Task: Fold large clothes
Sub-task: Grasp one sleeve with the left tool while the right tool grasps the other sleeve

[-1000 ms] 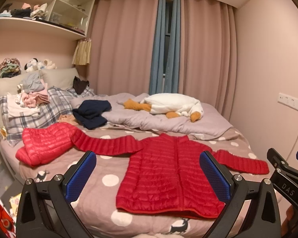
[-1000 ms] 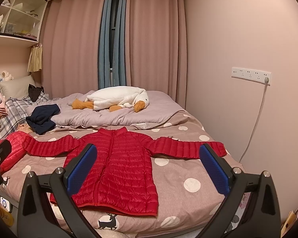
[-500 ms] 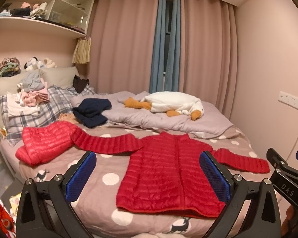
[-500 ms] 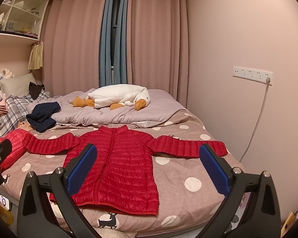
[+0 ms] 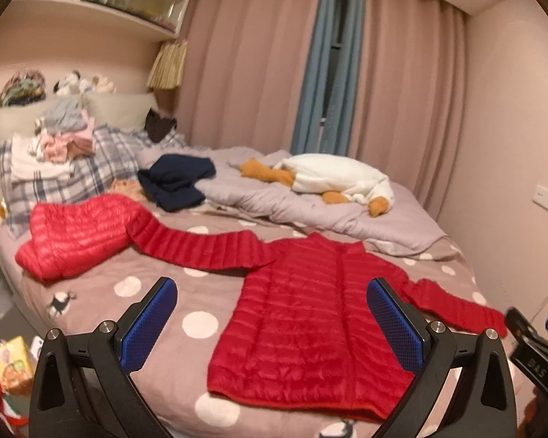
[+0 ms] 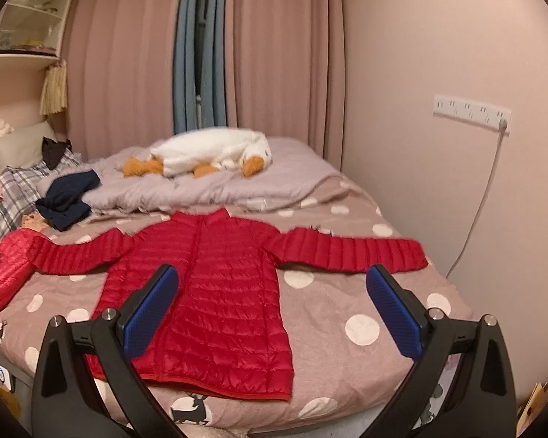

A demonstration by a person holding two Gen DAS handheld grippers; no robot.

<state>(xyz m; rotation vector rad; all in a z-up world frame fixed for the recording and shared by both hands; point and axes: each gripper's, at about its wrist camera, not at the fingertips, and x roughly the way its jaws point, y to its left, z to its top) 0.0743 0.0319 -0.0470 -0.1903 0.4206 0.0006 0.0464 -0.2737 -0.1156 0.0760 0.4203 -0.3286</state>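
Hovering level above the spread red jacket [image 6: 208, 288], both tongs [image 5: 270, 317] [image 6: 272, 308] gaping wide, holding nothing

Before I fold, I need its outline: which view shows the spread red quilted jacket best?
Right wrist view: the red quilted jacket lies whole, both sleeves visible. Left wrist view shows it slanted, one sleeve partly hidden.

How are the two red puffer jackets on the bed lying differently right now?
The spread red jacket lies flat, front up, both sleeves stretched sideways; the bunched red jacket is heaped near the plaid pillow. The spread one sits near the bed's front edge; the bunched one farther left. Both are red and quilted.
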